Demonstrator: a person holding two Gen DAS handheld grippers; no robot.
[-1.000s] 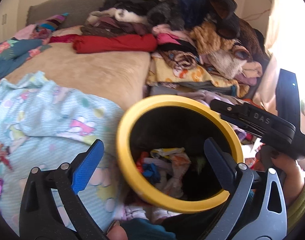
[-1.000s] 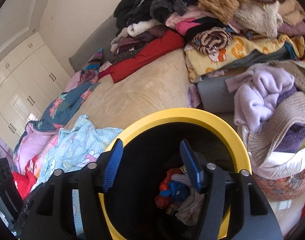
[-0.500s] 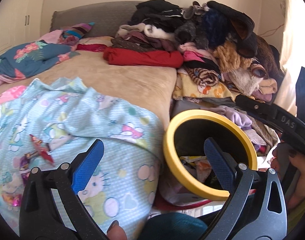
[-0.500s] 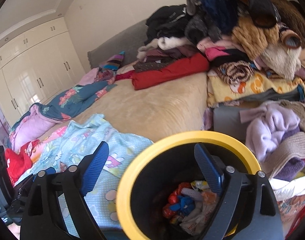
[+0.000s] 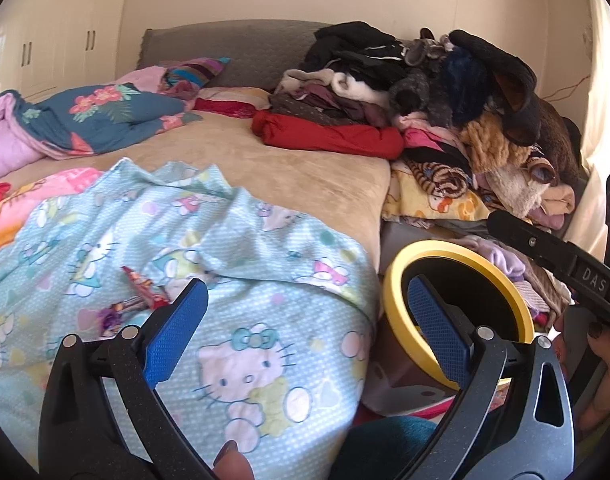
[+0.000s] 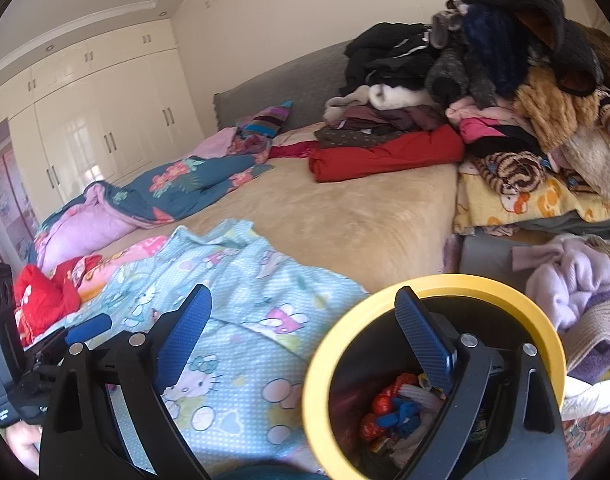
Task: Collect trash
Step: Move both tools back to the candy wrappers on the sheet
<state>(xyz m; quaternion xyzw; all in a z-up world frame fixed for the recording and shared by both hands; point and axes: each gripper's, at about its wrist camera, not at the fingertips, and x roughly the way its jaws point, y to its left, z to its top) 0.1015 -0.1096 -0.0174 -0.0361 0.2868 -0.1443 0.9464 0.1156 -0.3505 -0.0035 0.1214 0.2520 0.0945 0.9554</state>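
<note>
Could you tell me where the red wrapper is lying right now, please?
In the left wrist view, the red wrapper lies on the blue cartoon blanket, just beyond the left gripper's left fingertip.

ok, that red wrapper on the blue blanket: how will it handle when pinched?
The wrapper looks thin and crinkled, so probably floppy and very light. Its glossy film may slip between the pads. It lies on the soft blanket, so a pinch might catch fabric too.
</note>
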